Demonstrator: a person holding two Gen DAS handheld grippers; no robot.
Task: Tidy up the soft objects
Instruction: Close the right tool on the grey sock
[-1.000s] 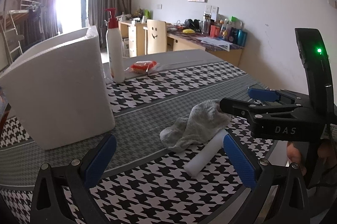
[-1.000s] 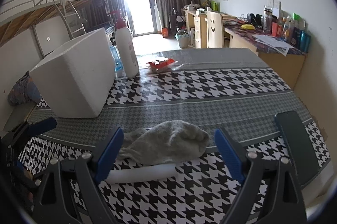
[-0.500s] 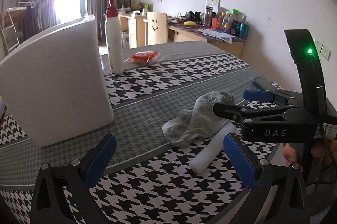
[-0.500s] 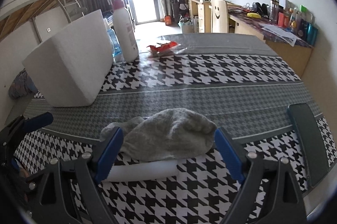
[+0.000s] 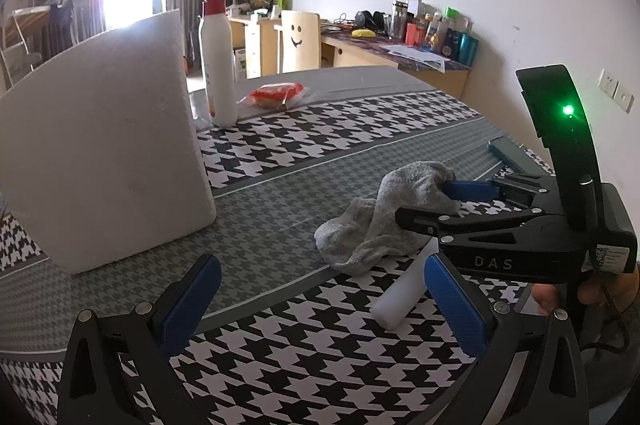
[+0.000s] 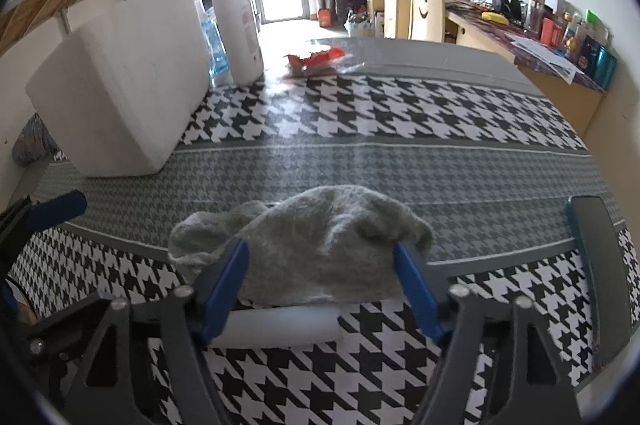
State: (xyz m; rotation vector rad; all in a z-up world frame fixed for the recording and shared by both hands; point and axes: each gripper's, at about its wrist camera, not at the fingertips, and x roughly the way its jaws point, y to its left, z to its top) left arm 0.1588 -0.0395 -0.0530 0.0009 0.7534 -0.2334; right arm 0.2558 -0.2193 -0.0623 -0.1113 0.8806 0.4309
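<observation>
Two soft things still lie loose on the houndstooth table [image 6: 400, 113]: a crumpled grey sock [image 6: 316, 245] and a white foam roll [image 6: 276, 325] just in front of it, touching its near edge. Nothing looks sorted yet; the white foam box [image 5: 108, 153] stands well apart to the left w/ its inside out of view, so can't tell if anything's in it. Judging by this, task is at an early step: first pick in hand, both items left to put away. Right gripper [image 6: 320, 277] is down over the sock, jaws closing, approx. two-thirds wide, blue pads at either flank of the bunched cloth; they look just about at the fabric, but no real pinch yet, sock still flat on the table. Left view shows the same: far pad tip nosing into the sock's fold. Left gripper [image 5: 320, 297] hangs above the table nearer the edge, jaws wide apart, nothing between them, touching nothing; foam roll lies just beside its right pad. Pump bottle [image 5: 218, 65] and red snack pack [image 5: 276, 95] sit further back, untouched.
</observation>
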